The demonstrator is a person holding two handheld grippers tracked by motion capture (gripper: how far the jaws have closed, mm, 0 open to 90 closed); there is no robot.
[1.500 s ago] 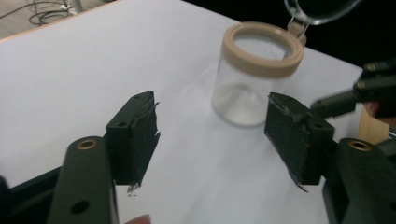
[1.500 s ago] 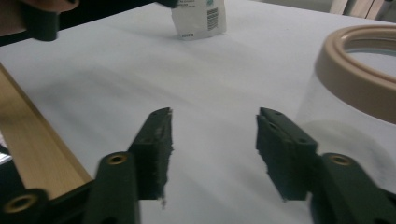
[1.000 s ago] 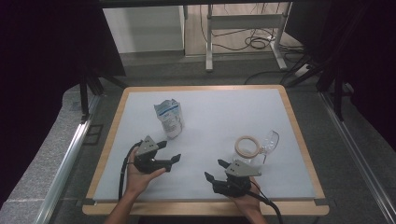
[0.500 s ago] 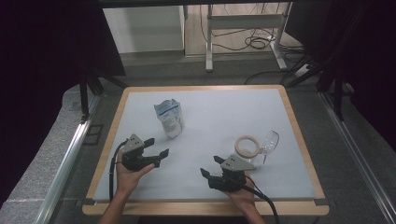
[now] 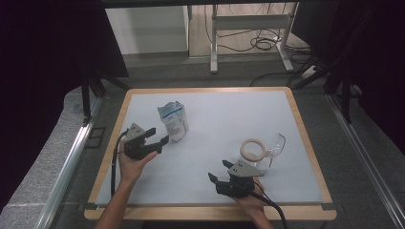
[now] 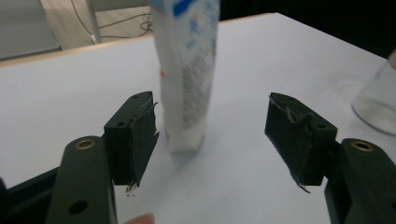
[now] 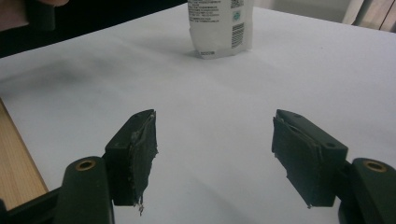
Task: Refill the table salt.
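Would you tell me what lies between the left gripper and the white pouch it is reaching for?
Nothing: in the high view the left gripper sits just short of the white pouch, over bare white mat; its own view shows the pouch ahead, untouched.

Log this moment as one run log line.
left tongs: open, jaws just closing some, nearing pouch, no contact | right tongs: open, empty | glass jar: lying on mat, untouched

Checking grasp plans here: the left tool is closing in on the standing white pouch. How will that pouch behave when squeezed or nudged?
The white pouch looks soft and crinkled, so it would probably dent and flex between the left tool pads rather than hold shape. It stands tall on a narrow base, so a sideways nudge could tip it. It seems light for its size.
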